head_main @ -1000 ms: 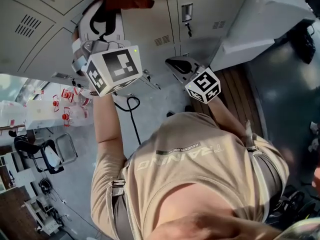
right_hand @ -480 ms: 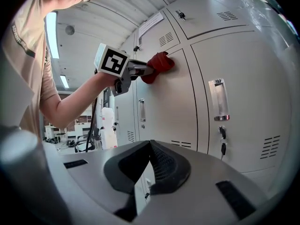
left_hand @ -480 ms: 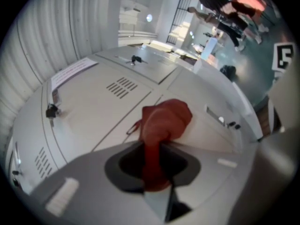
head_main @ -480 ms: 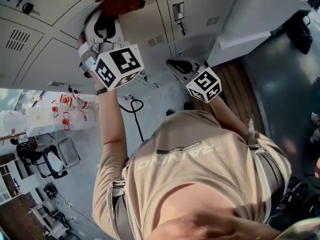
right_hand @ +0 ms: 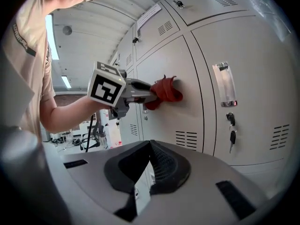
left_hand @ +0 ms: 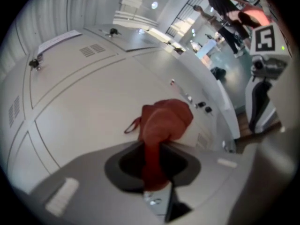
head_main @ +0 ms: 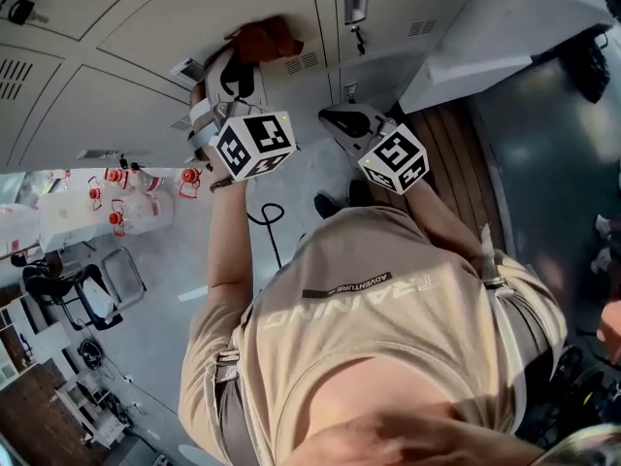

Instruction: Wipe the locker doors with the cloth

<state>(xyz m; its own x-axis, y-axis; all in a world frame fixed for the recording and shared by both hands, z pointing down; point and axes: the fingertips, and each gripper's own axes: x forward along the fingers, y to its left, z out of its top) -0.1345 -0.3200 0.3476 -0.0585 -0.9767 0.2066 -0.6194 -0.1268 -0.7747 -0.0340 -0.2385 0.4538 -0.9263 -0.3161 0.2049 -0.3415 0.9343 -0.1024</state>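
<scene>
The left tool [head_main: 241, 58] has slid the red cloth [head_main: 264, 39] along the locker door [head_main: 194, 17] toward its vent slots [head_main: 303, 61] (nearer the right tool [head_main: 332, 119]).

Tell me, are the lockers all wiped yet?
Not yet, I think. Done: I can't tell, because no door shows a wiped patch. In hand: the left gripper is shut on the red cloth, which sits against one locker door. The right gripper is shut and empty, held away from the lockers. Left: probably the neighbouring doors, like the door with the keys.
</scene>
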